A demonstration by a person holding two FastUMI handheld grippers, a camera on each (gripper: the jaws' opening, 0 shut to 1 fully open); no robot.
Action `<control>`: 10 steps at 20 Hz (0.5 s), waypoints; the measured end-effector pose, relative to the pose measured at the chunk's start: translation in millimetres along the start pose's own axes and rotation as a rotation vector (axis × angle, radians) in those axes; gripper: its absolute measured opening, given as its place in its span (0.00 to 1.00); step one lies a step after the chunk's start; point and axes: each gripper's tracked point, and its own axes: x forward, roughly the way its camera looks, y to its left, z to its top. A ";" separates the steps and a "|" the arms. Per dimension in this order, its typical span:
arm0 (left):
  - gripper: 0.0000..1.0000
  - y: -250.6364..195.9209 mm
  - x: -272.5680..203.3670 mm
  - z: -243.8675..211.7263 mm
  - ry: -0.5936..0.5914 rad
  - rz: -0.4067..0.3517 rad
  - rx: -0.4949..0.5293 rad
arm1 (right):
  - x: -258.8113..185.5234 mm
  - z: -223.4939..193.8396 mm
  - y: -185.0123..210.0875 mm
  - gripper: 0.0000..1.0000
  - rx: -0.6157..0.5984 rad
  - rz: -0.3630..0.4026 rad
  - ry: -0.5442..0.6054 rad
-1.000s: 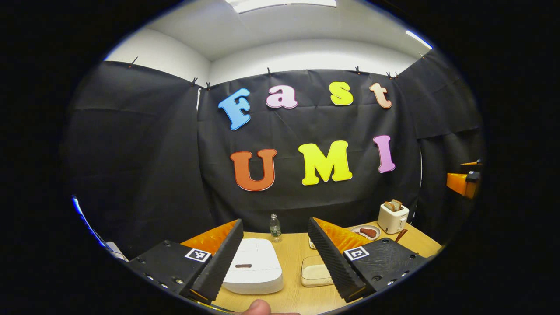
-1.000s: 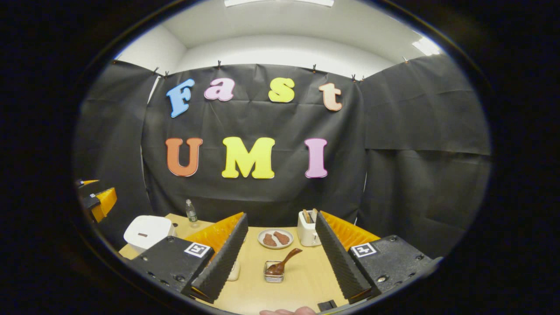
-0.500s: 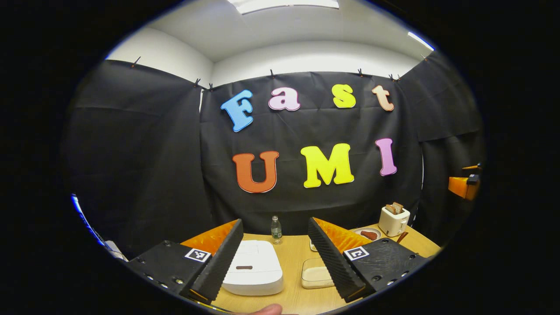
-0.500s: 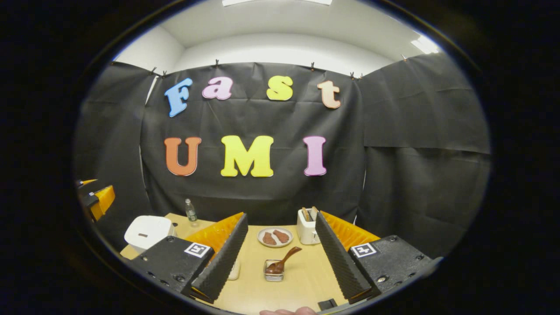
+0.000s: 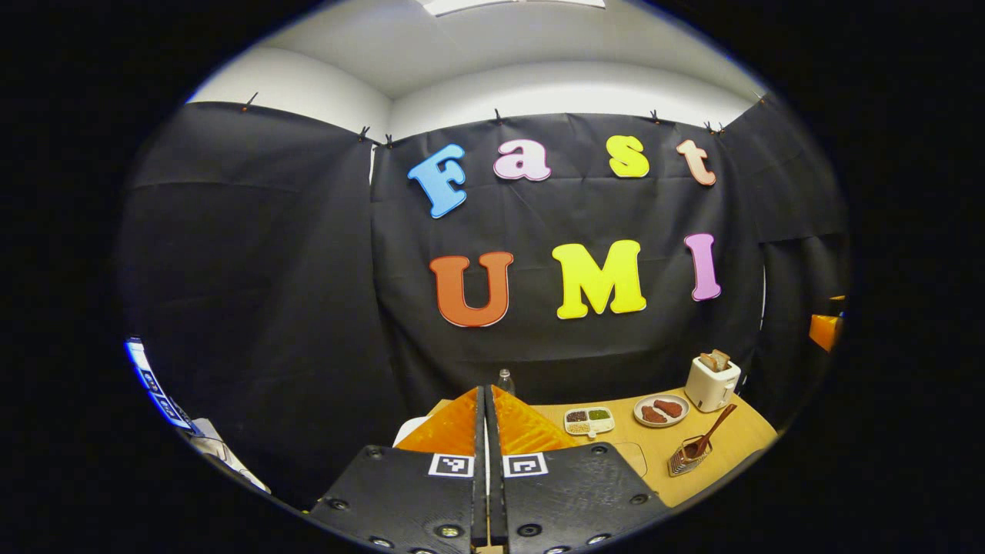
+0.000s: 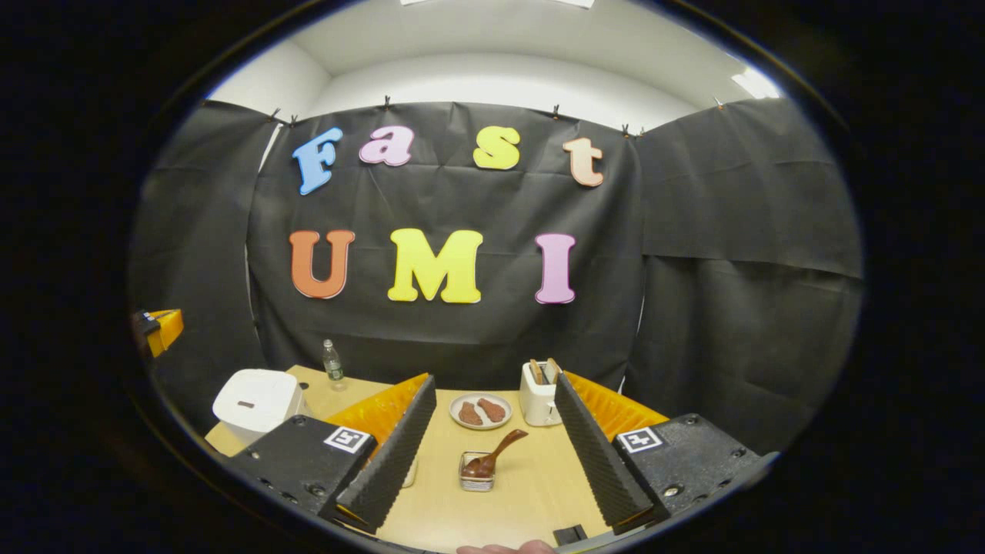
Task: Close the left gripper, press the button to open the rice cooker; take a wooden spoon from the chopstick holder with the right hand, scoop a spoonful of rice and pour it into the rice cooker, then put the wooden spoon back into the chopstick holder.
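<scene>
Left gripper view: my left tongs [image 5: 486,431] were clenched tight on nothing, above the desk [image 5: 739,442]. Right gripper view: my right tongs [image 6: 492,438] were released, wooden spoon [image 6: 492,459] in chopstick holder [image 6: 477,477] ahead, closed rice cooker [image 6: 258,400] far left.

The wooden worktop [image 6: 523,492] carries a white rice cooker [image 6: 254,400], water bottle [image 6: 332,361], toaster [image 6: 539,396], plate [image 6: 480,411], compartment dish [image 5: 589,421], and chopstick holder [image 6: 477,472] containing the wooden spoon [image 6: 496,454].

Left tool [image 5: 486,462], fingers together
</scene>
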 end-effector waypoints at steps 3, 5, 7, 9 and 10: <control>0.00 10.8 24.0 -22.8 0.060 0.026 0.021 | 2.8 -2.6 3.6 1.00 -0.019 0.004 0.014; 0.00 24.4 43.9 -46.3 0.117 0.057 0.010 | 6.4 -5.3 7.0 1.00 -0.036 0.004 0.032; 0.00 37.3 67.9 -76.8 0.184 0.089 -0.016 | 10.1 -6.1 11.5 1.00 -0.054 0.006 0.046; 0.00 44.2 90.2 -113.3 0.261 0.109 -0.037 | 12.9 -10.5 17.8 1.00 -0.076 0.011 0.069; 0.00 47.9 98.6 -130.4 0.297 0.116 -0.036 | 14.8 -12.0 20.1 1.00 -0.084 0.014 0.079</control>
